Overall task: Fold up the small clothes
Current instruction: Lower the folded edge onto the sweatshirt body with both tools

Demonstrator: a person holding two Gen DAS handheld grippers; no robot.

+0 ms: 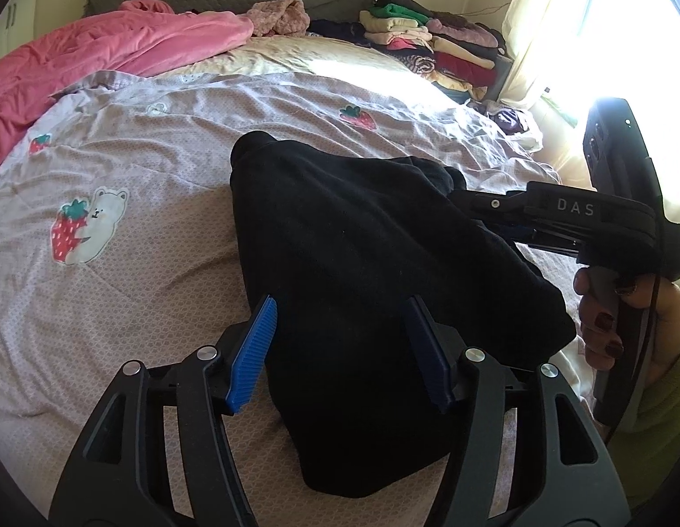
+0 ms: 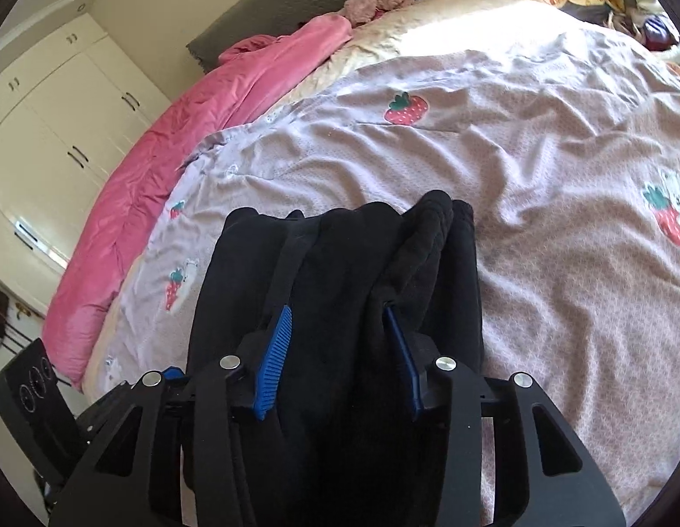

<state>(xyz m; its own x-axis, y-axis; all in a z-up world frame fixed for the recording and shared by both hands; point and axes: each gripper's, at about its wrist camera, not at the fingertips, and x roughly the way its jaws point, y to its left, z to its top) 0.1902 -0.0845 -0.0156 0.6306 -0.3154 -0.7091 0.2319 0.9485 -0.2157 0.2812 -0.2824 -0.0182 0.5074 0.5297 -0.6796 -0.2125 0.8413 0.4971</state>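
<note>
A black fleece garment [image 1: 361,254] lies bunched on the lilac strawberry-print bedcover [image 1: 164,167]. My left gripper [image 1: 344,342] hangs over its near end with the blue pads [image 1: 254,351] spread wide, and the cloth lies between them. My right gripper body [image 1: 568,215] reaches in from the right, its fingers buried in the garment's far edge. In the right wrist view the right gripper [image 2: 340,347] straddles a thick fold of the black garment [image 2: 340,263], and its blue pads [image 2: 274,360] press against the cloth on both sides.
A pink blanket [image 1: 89,61] lies along the left side of the bed. A stack of folded clothes [image 1: 432,44] sits at the far right by the bright curtained window [image 1: 603,35]. A pink fuzzy garment [image 1: 278,15] lies at the headboard. White wardrobes [image 2: 54,131] stand beyond the bed.
</note>
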